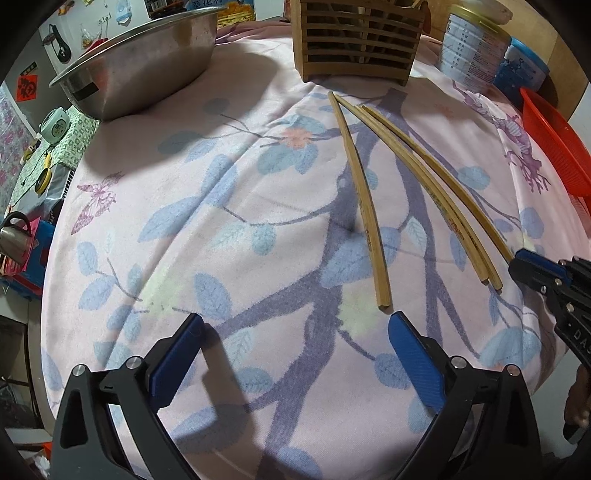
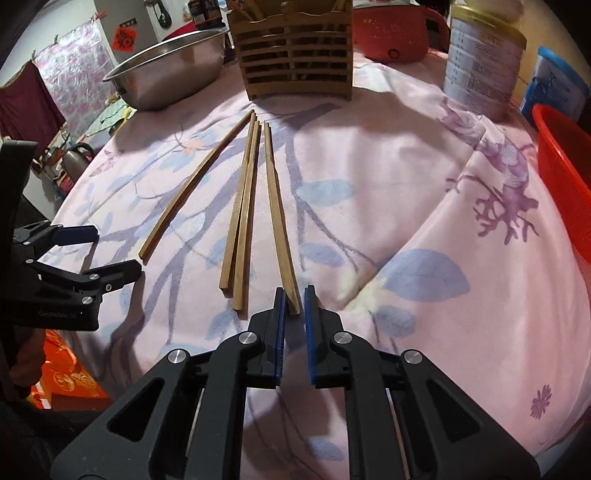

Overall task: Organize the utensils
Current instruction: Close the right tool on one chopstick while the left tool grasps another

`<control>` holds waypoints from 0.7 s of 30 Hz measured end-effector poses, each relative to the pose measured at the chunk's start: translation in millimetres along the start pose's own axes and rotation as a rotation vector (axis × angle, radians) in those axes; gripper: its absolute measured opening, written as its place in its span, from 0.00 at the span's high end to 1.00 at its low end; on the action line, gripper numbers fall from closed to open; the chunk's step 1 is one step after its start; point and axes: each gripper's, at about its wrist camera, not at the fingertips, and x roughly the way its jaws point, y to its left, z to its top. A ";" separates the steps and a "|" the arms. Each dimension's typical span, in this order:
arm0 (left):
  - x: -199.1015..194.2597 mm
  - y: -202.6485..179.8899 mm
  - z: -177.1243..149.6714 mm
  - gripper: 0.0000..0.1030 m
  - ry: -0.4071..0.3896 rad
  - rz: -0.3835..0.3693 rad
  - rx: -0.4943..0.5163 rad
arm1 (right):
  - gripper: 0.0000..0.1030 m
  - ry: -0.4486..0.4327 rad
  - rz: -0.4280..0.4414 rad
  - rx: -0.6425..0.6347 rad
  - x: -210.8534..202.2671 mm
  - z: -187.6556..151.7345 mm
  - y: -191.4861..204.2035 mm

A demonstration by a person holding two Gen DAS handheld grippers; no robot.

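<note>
Several wooden chopsticks lie on the pink floral cloth, pointing toward a slatted wooden utensil holder (image 1: 356, 38) at the back, also in the right wrist view (image 2: 297, 59). The leftmost chopstick (image 1: 364, 206) lies apart; a pair (image 2: 242, 218) lies together; the rightmost chopstick (image 2: 279, 218) has its near end between the fingers of my right gripper (image 2: 294, 295). The jaws stand narrowly apart around it, not pressed on it. My left gripper (image 1: 295, 321) is wide open and empty, just short of the leftmost chopstick's near end. It also shows in the right wrist view (image 2: 110, 251).
A steel bowl (image 1: 144, 62) stands back left of the holder. A milk powder tin (image 2: 484, 62), a blue container (image 2: 557, 85) and a red basket (image 2: 565, 177) are at the right. A red pot (image 2: 395, 33) sits behind the holder.
</note>
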 end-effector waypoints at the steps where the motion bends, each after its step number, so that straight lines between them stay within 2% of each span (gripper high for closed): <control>1: 0.4 -1.0 0.8 0.05 -0.001 0.000 0.001 | 0.88 -0.005 0.001 -0.001 0.1 -0.6 0.3; 4: 0.0 -6.6 3.8 0.11 -0.013 -0.004 0.016 | 0.86 -0.017 0.000 -0.006 1.0 -1.1 3.3; 7: -3.1 -15.6 6.5 0.26 -0.038 -0.024 0.042 | 0.89 -0.034 -0.010 -0.023 1.9 -2.1 4.8; 8: -4.4 -19.2 7.3 0.36 -0.053 -0.032 0.054 | 0.90 -0.043 -0.004 -0.016 1.4 -3.0 3.4; 9: -5.5 -23.0 8.6 0.50 -0.072 -0.039 0.066 | 0.92 -0.047 -0.002 -0.008 1.0 -3.4 1.7; 10: -6.6 -25.8 9.0 0.57 -0.083 -0.047 0.076 | 0.92 -0.051 0.006 0.001 0.7 -3.9 0.1; 12: -7.4 -30.5 10.2 0.88 -0.095 -0.068 0.091 | 0.92 -0.052 0.003 0.000 0.1 -4.0 0.2; 13: -7.1 -31.9 11.0 0.93 -0.093 -0.081 0.093 | 0.92 -0.050 -0.002 -0.008 0.1 -3.7 1.1; 16: -8.3 -36.0 14.0 0.93 -0.090 -0.081 0.094 | 0.93 -0.043 -0.029 -0.033 -2.9 -1.7 2.4; 21: -44.3 -25.6 28.4 0.94 -0.146 -0.059 0.053 | 0.93 -0.133 -0.051 -0.057 -36.5 20.6 -6.3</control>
